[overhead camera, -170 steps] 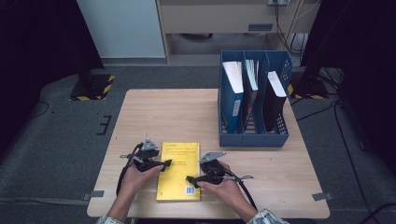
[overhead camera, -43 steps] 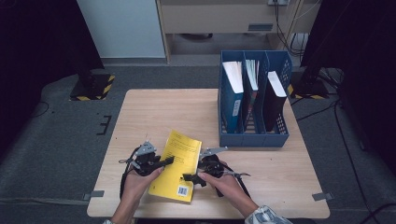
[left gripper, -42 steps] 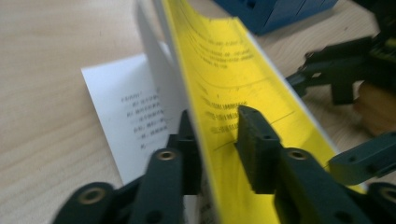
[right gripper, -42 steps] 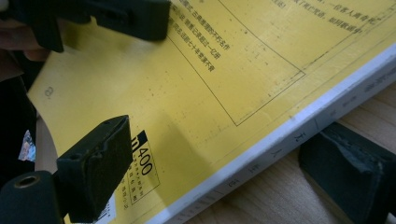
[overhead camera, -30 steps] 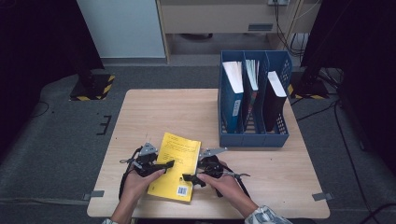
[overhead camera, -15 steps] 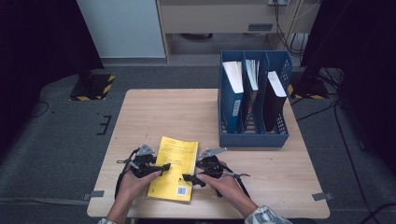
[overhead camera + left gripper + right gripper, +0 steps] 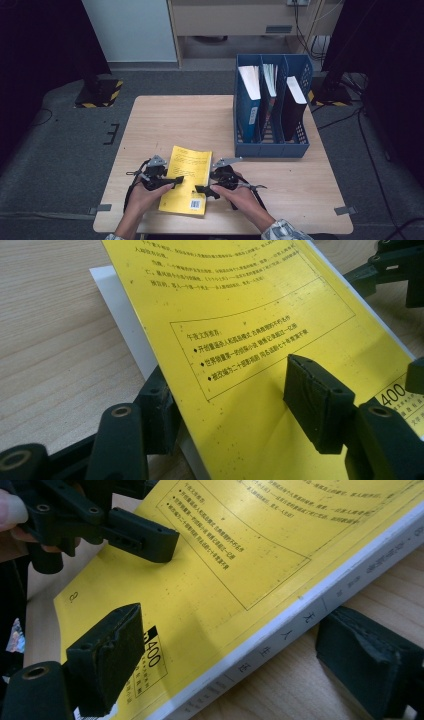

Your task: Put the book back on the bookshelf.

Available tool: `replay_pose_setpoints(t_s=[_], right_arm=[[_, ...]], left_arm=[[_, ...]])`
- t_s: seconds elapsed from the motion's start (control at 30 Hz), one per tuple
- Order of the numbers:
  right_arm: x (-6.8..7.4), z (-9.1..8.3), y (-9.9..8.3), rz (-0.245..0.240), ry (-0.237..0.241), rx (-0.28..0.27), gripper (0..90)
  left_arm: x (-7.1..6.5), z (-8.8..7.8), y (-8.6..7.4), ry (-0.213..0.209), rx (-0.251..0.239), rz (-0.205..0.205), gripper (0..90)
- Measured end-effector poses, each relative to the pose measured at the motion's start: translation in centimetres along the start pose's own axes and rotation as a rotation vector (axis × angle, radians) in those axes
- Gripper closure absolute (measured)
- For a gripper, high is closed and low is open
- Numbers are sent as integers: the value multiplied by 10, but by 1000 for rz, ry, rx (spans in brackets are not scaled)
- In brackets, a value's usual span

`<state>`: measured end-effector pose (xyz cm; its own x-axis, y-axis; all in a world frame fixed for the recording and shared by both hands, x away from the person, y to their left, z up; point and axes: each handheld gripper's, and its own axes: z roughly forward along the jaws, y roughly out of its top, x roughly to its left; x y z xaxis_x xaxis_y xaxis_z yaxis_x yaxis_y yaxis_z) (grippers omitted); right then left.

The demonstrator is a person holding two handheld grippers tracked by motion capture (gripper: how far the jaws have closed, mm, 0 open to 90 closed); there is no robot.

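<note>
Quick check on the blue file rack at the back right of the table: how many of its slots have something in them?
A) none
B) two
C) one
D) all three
D: in the high view, each of the three slots of the blue file rack holds an upright book or folder.

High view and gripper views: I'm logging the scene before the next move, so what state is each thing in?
yellow book: closed, barcode side up.
left gripper: jaws straddle the book's page edge; whether they press it is unclear.
right gripper: open, jaws have just been closing, the book's spine edge between them.
blue file holder: upright, all three slots filled.
</note>
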<state>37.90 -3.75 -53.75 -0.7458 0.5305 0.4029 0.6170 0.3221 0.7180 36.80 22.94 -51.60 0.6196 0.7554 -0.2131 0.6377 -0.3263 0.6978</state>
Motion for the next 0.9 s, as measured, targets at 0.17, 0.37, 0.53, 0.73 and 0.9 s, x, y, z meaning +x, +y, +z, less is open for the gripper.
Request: replay_pose_setpoints(t_s=[0.17, 0.37, 0.53, 0.73, 0.9], right_arm=[[-1, 2, 4, 5, -6, 9, 160], [-2, 6, 8, 32, 10, 5, 214], [2, 8, 7, 14, -30, -3, 252], [1, 8, 5, 18, -34, -19, 270], [1, 8, 4, 17, -32, -22, 272]], left_arm=[[-3, 2, 1, -4, -1, 3, 412], [-3, 3, 1, -13, -4, -1, 411], [1, 2, 0, -35, -18, -22, 382], [1, -2, 1, 44, 9, 8, 273], [2, -4, -3, 43, 25, 4, 275]])
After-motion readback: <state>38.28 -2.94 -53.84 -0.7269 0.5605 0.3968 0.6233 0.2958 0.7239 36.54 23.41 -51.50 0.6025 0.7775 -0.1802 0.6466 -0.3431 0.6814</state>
